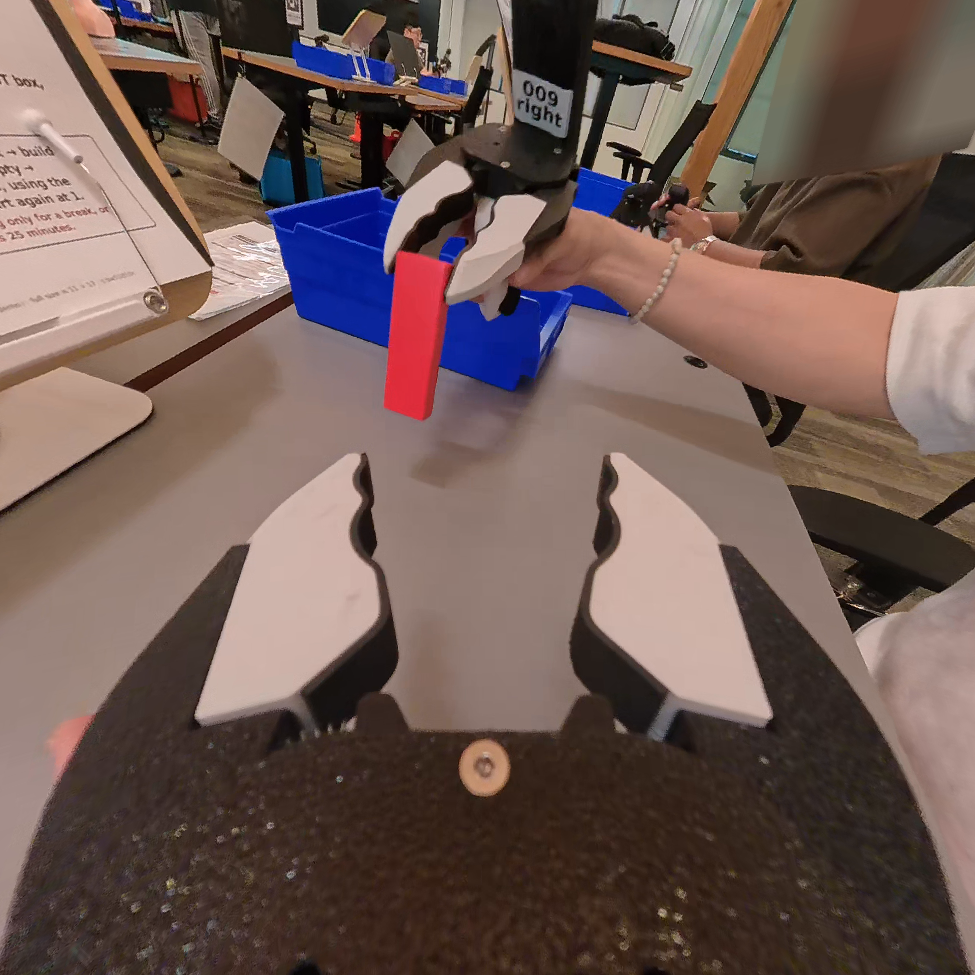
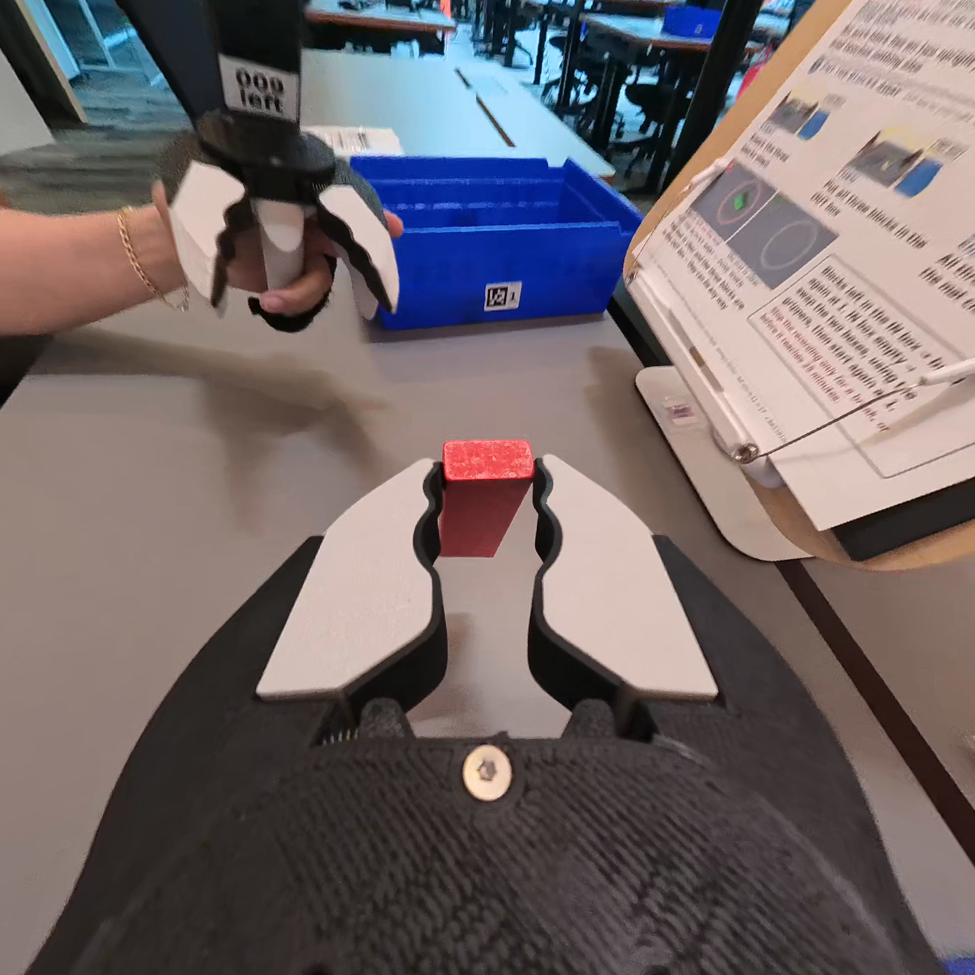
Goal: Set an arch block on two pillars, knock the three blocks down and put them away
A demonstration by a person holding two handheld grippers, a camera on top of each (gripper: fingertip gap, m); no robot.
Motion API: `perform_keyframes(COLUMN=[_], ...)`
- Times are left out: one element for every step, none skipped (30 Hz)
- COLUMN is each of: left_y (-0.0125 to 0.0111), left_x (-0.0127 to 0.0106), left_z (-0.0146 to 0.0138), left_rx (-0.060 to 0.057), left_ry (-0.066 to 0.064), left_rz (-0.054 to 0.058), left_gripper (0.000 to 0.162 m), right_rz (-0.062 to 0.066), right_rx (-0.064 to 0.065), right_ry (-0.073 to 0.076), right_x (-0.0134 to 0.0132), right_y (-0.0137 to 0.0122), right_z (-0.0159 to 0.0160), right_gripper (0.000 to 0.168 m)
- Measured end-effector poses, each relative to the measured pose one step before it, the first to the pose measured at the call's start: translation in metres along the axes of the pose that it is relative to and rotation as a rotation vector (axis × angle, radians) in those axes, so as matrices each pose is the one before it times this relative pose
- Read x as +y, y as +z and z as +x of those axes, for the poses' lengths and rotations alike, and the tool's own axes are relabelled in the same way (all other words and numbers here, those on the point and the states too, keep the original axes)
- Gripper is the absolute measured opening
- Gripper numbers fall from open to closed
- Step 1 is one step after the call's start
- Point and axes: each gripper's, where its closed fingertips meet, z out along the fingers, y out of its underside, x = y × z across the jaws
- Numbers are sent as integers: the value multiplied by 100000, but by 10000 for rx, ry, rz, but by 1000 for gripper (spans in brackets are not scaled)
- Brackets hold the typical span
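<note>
Two grippers over the grey table (image 1: 221, 422). Left gripper (image 1: 485, 464) nearest, fingers spread wide, nothing between them. Right gripper (image 2: 486, 464) pinches one end of a red block (image 2: 483, 496): long, rectangular, matte, speckled end face, hanging clear above the table. Blue bin (image 2: 501, 264) beyond; instruction board (image 2: 844, 264) on a stand, right side.

Black tool (image 2: 486, 464), white fingers (image 2: 364, 575), white sleeve (image 1: 928, 364).

Ahead of the right tongs (image 2: 485, 463), a blue bin (image 2: 501, 258) stands on the grey table (image 2: 158, 527); a clipboard (image 2: 870, 274) with printed pages leans at their right side.
</note>
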Motion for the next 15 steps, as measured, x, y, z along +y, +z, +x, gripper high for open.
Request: perform_keyframes(left_y=[-72,-64,-33,-22,-8,12,8,23,15,-1,5,-11,-2,-12,-5], left_x=[181,219,248,258,201,147,106,82,34,-7,-17,-30,-26,-7,22], left_z=[-14,-10,-8,-9,2,12,10,0,36,49,42,48,40,35,38], left_rx=[-1,-5,-2,2,0,8,-3,-10,8,11,2,4,8,15,22], left_ry=[-62,-58,-47,-46,-45,-27,-18,-15,-5,-3,-8,-4,-5,-15,-16], left_rz=[-9,-24,-44,-56,-43,-24,-21,-21,-10,4,11,18,19,9,0], left_gripper=[81,81,81,81,81,81,81,81,81,81,81,81,81,81,81], right_rz=[-231,-244,-257,-271,-227,-212,-236,-241,-189,-109,-4,83,81,59,58], right_rx=[-37,-71,-177,-83,-66,-169,-128,-53,-64,-63,-39,-26,-35,36,-3], right_ry=[-100,-166,-130,-127,-113,-77,-78,-105,-65,9,38,49,47,24,-40], right_x=[546,404,338,334,272,223,232,276,270,204,108,53,87,99,111], right_y=[476,485,485,463,445,449,426,386,351,289,238,183,146,108,94], right_z=[120,-15,-157,-5,11,-121,-56,54,60,55,67,40,10,69,-21], right_gripper=[33,33,33,33,33,33,33,33,33,34,34,34,34,34,34])
